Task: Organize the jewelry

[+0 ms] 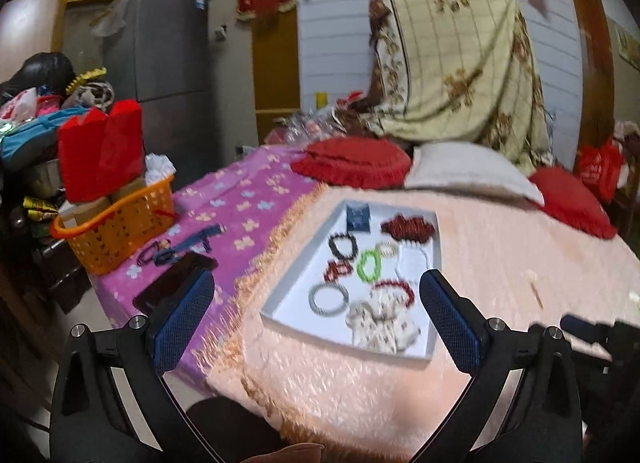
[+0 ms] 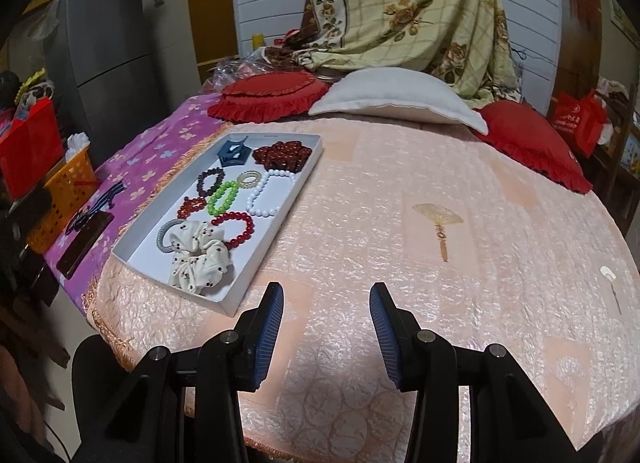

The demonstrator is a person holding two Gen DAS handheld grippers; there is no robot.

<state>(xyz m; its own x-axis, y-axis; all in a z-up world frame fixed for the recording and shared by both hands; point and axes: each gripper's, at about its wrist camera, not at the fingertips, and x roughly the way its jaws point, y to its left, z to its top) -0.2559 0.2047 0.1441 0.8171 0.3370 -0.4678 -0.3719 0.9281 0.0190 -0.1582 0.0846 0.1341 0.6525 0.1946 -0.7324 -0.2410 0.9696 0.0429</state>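
A shallow white tray (image 1: 276, 313) (image 2: 278, 223) lies on the peach bedspread. It holds a cream dotted scrunchie (image 1: 380, 323) (image 2: 198, 259), a green bead bracelet (image 1: 362, 263) (image 2: 232, 187), a red bead bracelet (image 2: 240, 237), a white bead string (image 2: 262, 189), a heap of dark red beads (image 2: 282, 155), a blue hair claw (image 2: 234, 153) and a grey coil tie (image 2: 162, 239). My left gripper (image 1: 316, 279) hovers near the tray's front end, jaws wide open and empty. My right gripper (image 2: 327, 289) stands open over bare bedspread to the right of the tray, holding nothing.
A purple blanket (image 1: 248, 199) left of the tray carries a dark phone (image 1: 172, 283), a blue lanyard (image 1: 188, 243) and an orange basket (image 1: 116, 227). Red cushions (image 2: 268, 97) and a white pillow (image 2: 396, 97) line the far side. A small white item (image 2: 608, 273) lies at far right.
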